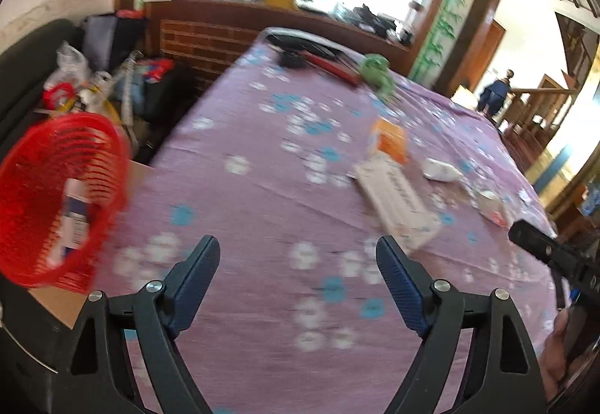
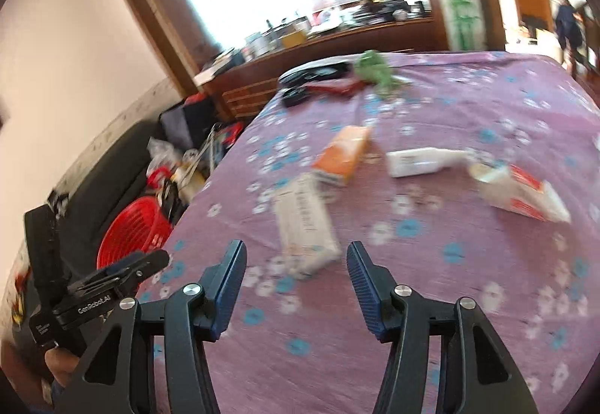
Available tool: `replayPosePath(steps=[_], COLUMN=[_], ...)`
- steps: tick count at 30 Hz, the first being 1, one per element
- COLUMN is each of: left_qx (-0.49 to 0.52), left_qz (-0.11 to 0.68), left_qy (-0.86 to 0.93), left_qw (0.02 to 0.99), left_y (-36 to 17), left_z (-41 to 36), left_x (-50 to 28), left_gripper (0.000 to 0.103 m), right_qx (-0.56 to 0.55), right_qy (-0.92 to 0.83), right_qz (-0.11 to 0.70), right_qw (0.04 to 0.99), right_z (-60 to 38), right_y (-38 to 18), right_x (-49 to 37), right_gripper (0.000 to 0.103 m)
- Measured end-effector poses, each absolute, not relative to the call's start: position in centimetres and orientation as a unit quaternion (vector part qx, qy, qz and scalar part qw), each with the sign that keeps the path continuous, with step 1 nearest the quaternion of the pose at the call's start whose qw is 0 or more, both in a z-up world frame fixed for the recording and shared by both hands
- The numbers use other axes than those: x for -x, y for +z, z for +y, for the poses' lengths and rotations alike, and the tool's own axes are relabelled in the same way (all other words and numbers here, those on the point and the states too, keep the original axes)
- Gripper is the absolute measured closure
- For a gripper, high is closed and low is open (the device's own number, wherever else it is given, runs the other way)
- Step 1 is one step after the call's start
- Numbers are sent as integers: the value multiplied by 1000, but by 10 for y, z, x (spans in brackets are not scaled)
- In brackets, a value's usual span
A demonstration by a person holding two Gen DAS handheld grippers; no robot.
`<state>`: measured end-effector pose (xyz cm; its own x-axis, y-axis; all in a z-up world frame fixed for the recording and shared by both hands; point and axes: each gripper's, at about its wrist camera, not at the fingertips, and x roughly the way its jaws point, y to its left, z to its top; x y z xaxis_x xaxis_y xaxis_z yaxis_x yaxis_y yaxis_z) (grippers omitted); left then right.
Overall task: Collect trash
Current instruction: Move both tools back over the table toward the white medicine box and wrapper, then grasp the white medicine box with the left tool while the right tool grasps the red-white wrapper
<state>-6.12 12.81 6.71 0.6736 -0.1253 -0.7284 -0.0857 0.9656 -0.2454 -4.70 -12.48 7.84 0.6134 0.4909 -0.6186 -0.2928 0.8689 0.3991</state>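
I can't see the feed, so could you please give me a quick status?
Both hand-held grippers open, empty. Long white box nearest on bed; one box already in red basket. Nothing blocking.

A purple flowered cloth (image 2: 468,106) covers the tabletop. On it lie a white carton (image 2: 305,226), an orange box (image 2: 343,151) just beyond it, a white bottle (image 2: 420,161), a red-and-white carton (image 2: 521,194), and at the far end a green toy (image 2: 375,71) beside dark items (image 2: 318,78).

The left tool (image 1: 298,251) gapes empty over the purple cloth (image 1: 243,211) (red basket (image 1: 56,196) at left, holding a box).
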Motion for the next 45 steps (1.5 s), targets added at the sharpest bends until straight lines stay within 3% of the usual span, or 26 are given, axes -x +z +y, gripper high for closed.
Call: replayPosePath(steps=[11, 25, 27, 29, 30, 37, 45], left_qx=[216, 103, 79, 64, 59, 80, 79], left_qz=[486, 504, 490, 476, 471, 431, 388], left_qy=[-11, 21, 17, 13, 7, -34, -9], left_qw=[847, 857, 868, 877, 880, 898, 918], left_y=[39, 13, 11, 12, 13, 13, 26], left_z=[68, 10, 7, 9, 11, 28, 38], left_x=[-16, -58, -55, -51, -50, -44, -36], left_gripper=[14, 14, 21, 46, 52, 54, 54], right_qx=[-181, -228, -229, -226, -226, -228, -227], right_qy=[190, 114, 99, 83, 77, 69, 92], right_qz=[358, 343, 344, 350, 356, 387, 444], right_qw=[896, 904, 905, 905, 903, 891, 862], right_z=[-208, -289, -296, -301, -303, -300, -297], right_y=[75, 71, 71, 71, 71, 73, 36], right_x=[62, 66, 63, 56, 52, 4, -85], right_gripper=[40, 37, 37, 38, 38, 37, 37])
